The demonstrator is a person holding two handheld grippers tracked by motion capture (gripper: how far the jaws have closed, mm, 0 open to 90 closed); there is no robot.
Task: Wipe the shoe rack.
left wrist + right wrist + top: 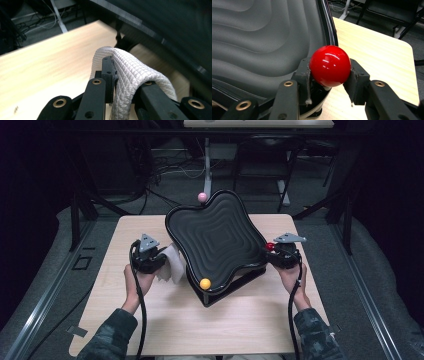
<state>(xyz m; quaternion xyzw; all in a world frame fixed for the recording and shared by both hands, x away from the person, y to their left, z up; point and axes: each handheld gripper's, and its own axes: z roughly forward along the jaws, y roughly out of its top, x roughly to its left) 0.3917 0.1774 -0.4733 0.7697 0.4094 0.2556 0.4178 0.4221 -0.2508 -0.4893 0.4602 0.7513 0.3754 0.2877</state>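
A black wavy tray (pixel 218 236) sits tilted on a stand in the middle of the wooden table (pixel 170 315); knobs stick out at its corners: a yellow one (pixel 205 283) at the front, a pink one (pixel 202 197) at the back, a red one (pixel 270 246) on the right. My left gripper (pixel 162 260) is shut on a white woven cloth (pixel 132 75) (pixel 171 263) beside the tray's left edge. My right gripper (pixel 329 75) (pixel 276 251) is shut on the red knob (pixel 330 65) at the tray's right rim (pixel 327 22).
Both of the person's forearms come in from the table's front edge. Cables and metal frame legs (pixel 207 170) lie on the floor behind the table. Bare table surface lies in front of the tray's stand (pixel 220 295).
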